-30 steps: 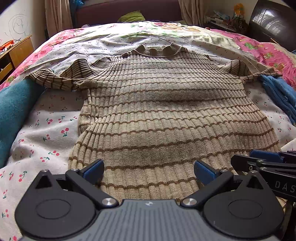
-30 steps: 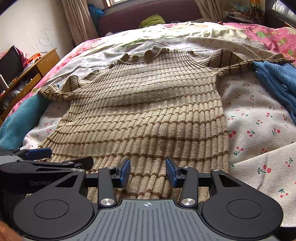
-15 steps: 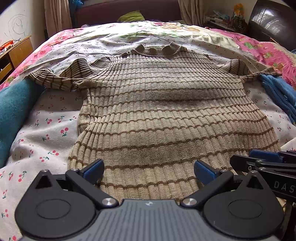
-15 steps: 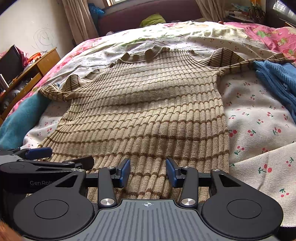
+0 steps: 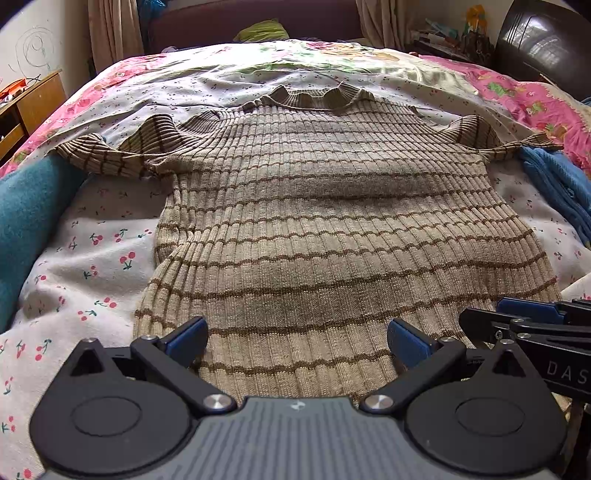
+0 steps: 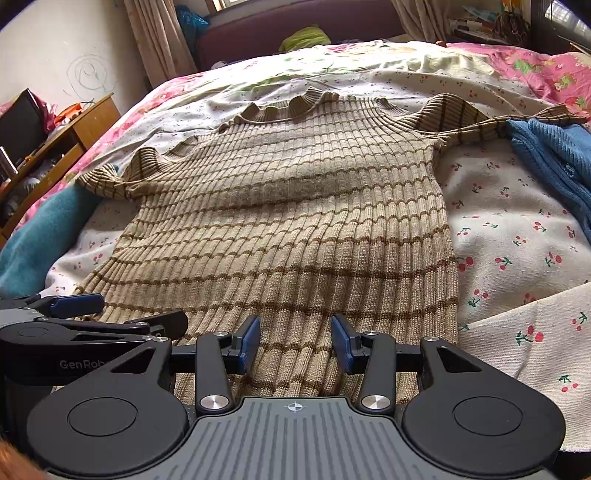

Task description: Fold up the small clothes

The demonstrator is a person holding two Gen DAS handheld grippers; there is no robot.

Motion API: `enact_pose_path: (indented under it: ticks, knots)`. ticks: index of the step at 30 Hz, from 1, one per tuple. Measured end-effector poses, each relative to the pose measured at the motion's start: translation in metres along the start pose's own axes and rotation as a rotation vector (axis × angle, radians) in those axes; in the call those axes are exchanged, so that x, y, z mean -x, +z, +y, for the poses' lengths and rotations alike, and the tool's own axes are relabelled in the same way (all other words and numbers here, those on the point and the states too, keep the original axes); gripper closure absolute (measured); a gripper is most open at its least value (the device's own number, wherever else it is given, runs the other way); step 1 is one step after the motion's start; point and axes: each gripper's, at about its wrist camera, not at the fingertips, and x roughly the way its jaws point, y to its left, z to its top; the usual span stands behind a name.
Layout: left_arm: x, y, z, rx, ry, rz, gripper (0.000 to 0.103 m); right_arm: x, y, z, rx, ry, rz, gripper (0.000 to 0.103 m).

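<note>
Sweater (image 5: 332, 229), ribbed beige with brown stripes: spread flat on bed (image 5: 92, 266), collar at far end. Left tongs (image 5: 297, 341) gaping wide above hem, holding nothing. Right tongs (image 6: 294, 341) parted above hem just beside, likewise empty.

Daylight's coming in past beige curtains (image 6: 155, 40) at the far end, behind a dark maroon headboard (image 6: 295, 29). The off-white wall (image 6: 74, 51) on the left has pencil scribbles on it, and there's a wooden desk (image 6: 74, 129) piled with clutter just below.
</note>
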Motion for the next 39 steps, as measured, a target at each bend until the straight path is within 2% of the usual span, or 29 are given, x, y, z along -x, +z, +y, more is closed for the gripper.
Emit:
enact_pose_path:
  ticks: [28,39]
  knots:
    - [-0.0012,-0.0027,-0.0003,0.0,-0.001,0.002,0.0,-0.0014,0.0019,-0.0015,0.001,-0.002,0.006,0.061]
    - [-0.002,-0.0042,-0.0002,-0.003,0.002,0.002,0.0,0.0003,0.0036,0.0014,0.019,-0.031,0.009,0.061]
